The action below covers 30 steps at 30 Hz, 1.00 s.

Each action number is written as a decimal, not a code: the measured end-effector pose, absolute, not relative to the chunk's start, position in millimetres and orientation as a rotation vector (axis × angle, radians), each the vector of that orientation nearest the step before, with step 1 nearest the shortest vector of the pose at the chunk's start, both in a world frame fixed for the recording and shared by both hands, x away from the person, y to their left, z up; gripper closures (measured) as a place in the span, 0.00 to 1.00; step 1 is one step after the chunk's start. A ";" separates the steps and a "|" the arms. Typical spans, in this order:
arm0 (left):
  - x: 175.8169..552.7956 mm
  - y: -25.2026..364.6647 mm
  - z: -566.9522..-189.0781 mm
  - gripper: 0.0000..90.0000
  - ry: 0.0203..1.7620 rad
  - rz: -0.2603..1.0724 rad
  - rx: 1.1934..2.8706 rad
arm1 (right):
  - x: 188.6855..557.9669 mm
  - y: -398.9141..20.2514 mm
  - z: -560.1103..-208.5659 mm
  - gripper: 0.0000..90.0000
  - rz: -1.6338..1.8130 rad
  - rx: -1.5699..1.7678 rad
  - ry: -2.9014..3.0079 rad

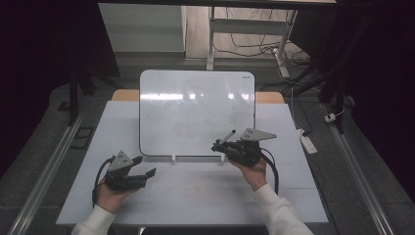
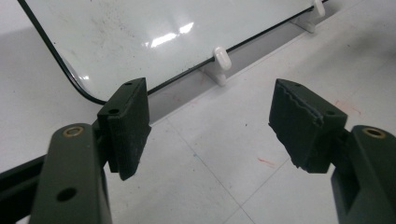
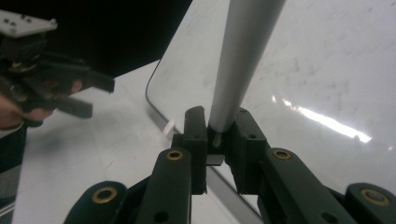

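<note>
A white whiteboard (image 1: 195, 112) leans upright on small white clips (image 1: 173, 157) at the middle of the white table (image 1: 195, 196). My right gripper (image 1: 218, 145) is at the board's lower right corner, shut on a grey marker (image 1: 227, 136) that points up and to the right. In the right gripper view the marker (image 3: 243, 51) rises from between the closed jaws of the right gripper (image 3: 219, 126), in front of the board (image 3: 327, 70). My left gripper (image 1: 144, 166) rests low at the table's left with its jaws wide and nothing between them. In its own view the left gripper (image 2: 210, 121) faces the board's lower corner (image 2: 154, 32).
A white clip (image 2: 221, 58) holds the board's bottom edge. A power strip (image 1: 308, 142) and cables lie on the floor to the right of the table. Desk legs (image 1: 211, 39) stand behind the board. The left gripper (image 3: 100, 98) shows at the left of the right gripper view.
</note>
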<state>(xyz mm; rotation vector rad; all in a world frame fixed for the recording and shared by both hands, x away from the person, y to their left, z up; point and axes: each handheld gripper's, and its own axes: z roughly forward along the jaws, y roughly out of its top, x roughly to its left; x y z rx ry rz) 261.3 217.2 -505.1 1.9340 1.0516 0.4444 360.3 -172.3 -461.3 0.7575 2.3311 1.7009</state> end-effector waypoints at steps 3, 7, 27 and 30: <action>261.3 217.5 -504.7 0.34 1.050 0.448 1.931 | 352.6 -172.4 -467.7 0.86 1.708 0.736 2.384; 260.2 218.4 -503.4 0.34 1.042 0.455 1.921 | 349.6 -169.4 -472.2 0.86 1.689 0.718 2.424; 259.5 189.6 -469.3 0.34 0.899 0.433 1.849 | 339.7 -138.0 -481.3 0.86 1.671 0.628 2.555; 262.8 179.4 -463.8 0.34 0.872 0.428 1.860 | 339.8 -133.6 -481.1 0.86 1.682 0.623 2.556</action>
